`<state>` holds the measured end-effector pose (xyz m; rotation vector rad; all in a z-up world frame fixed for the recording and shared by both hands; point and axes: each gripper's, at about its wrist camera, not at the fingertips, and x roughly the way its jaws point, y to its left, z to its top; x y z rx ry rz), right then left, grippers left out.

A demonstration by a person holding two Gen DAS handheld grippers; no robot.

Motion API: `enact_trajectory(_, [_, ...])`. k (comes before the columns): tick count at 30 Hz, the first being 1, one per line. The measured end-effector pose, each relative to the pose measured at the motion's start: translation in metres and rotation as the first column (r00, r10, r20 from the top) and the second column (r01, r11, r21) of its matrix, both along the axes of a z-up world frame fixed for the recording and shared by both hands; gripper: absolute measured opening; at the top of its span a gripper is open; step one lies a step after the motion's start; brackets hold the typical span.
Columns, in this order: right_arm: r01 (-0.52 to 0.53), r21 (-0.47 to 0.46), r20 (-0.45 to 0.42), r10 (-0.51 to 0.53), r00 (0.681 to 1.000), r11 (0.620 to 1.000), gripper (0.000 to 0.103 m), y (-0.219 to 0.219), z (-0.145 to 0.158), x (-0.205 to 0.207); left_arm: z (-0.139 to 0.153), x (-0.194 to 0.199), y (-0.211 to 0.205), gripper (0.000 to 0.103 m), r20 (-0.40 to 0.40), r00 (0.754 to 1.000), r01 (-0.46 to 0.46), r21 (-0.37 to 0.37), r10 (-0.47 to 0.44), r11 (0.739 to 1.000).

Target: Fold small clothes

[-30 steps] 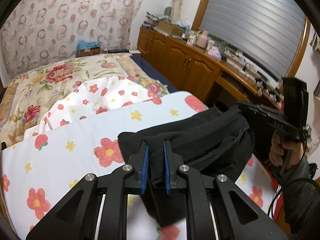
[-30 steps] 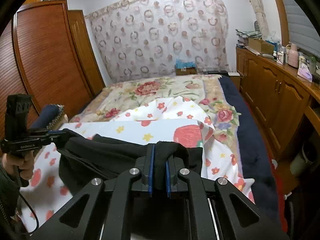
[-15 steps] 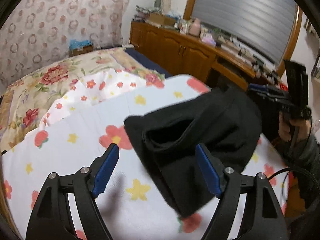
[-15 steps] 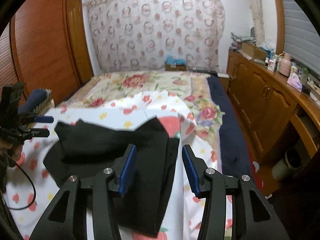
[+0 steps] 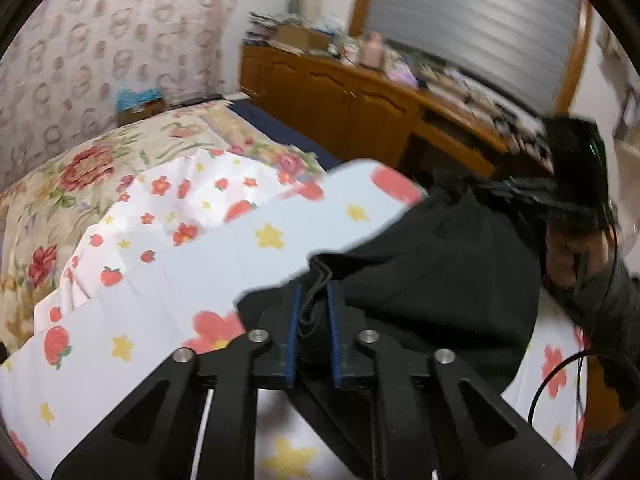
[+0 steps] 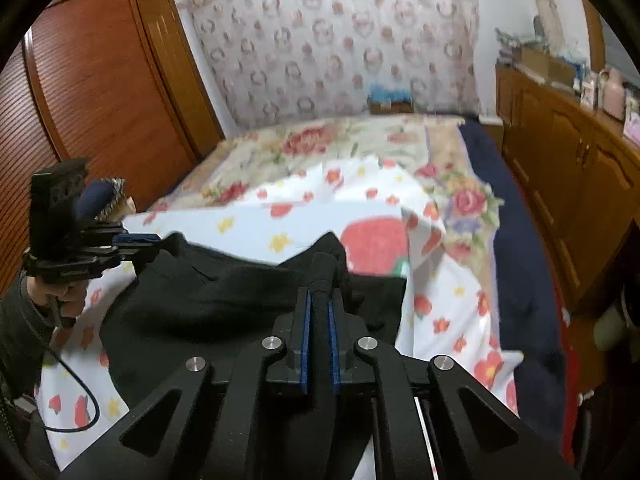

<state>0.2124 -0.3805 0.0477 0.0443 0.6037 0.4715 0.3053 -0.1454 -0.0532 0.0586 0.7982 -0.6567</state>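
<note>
The black garment (image 5: 448, 280) lies bunched on the flower-print sheet (image 5: 192, 276), at the near end of the bed, with the floral quilt (image 6: 328, 148) beyond it toward the curtained wall. One edge of it runs up between the blue pads of the left gripper (image 5: 313, 312); the jaws have just been closing and now pinch that fold. On the far side of the garment from it, the right gripper (image 6: 320, 312) has also just been closing and is clamped on a rolled ridge of the same cloth.

This looks like a fresh two-handed grasp midway through a fold: both corners are taken, and the cloth between them sags in loose creases. The next move probably calls for lifting both pinched edges together, pulling the span taut, then carrying it over the rest of the garment so the edges line up.

Counted: one black garment, two grippers, one printed sheet, one quilt under it. Beside the bed, past the garment, runs one wooden cabinet (image 5: 360, 104); on the other side stands one wardrobe (image 6: 92, 92).
</note>
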Motion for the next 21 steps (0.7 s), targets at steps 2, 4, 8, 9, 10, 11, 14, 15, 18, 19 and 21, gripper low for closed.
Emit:
enact_trajectory(2, [0.092,0.03,0.036,-0.093,0.995,0.995,0.006,-0.014,0.006,-0.007,0.002,0.004,0.007,0.008,0.022,0.997,-0.072,0.009,0.071,0.997])
enact_trajectory(4, [0.19,0.039,0.021,-0.191,0.981,0.981,0.006,-0.022,0.006,-0.012,0.002,0.01,0.014,0.008,0.021,0.993,-0.117,0.015,0.116,0.993])
enact_trajectory(8, [0.217,-0.025,-0.004,-0.218,0.976,0.976,0.006,-0.015,0.002,-0.016,0.001,0.014,0.023,0.02,-0.004,0.989,-0.147,0.017,0.147,0.989])
enact_trajectory(9, [0.216,-0.03,-0.006,-0.217,0.976,0.976,0.006,-0.013,0.003,-0.018,0.001,0.014,0.026,0.036,-0.01,0.989,-0.15,0.01,0.15,0.989])
enact_trajectory(10, [0.219,-0.037,-0.004,-0.219,0.976,0.975,0.009,-0.011,0.006,-0.02,0.001,0.012,0.028,0.048,-0.015,0.989,-0.148,-0.005,0.148,0.989])
enact_trajectory(11, [0.222,-0.041,-0.003,-0.223,0.975,0.974,0.016,-0.011,0.009,-0.022,0.002,0.01,0.029,0.051,-0.015,0.99,-0.141,-0.016,0.14,0.99])
enact_trajectory(14, [0.221,-0.064,-0.01,-0.222,0.975,0.973,0.041,-0.006,0.015,-0.025,0.001,0.004,0.026,0.066,-0.014,0.993,-0.121,-0.019,0.121,0.992])
enact_trajectory(15, [0.222,-0.069,-0.008,-0.223,0.975,0.973,0.046,-0.004,0.016,-0.029,0.0,0.003,0.025,0.067,-0.016,0.993,-0.116,-0.02,0.116,0.993])
enact_trajectory(18, [0.225,-0.075,-0.008,-0.226,0.974,0.972,0.055,0.0,0.016,-0.026,-0.005,-0.003,0.017,0.068,-0.041,0.996,-0.078,-0.019,0.077,0.997])
enact_trajectory(19, [0.226,-0.078,-0.009,-0.227,0.974,0.971,0.057,0.0,0.016,-0.028,-0.006,-0.004,0.016,0.068,-0.047,0.996,-0.071,-0.017,0.07,0.997])
enact_trajectory(21, [0.226,-0.076,-0.003,-0.227,0.974,0.971,0.06,-0.001,0.016,-0.033,-0.01,-0.007,0.012,0.068,-0.052,0.997,-0.061,-0.009,0.06,0.998])
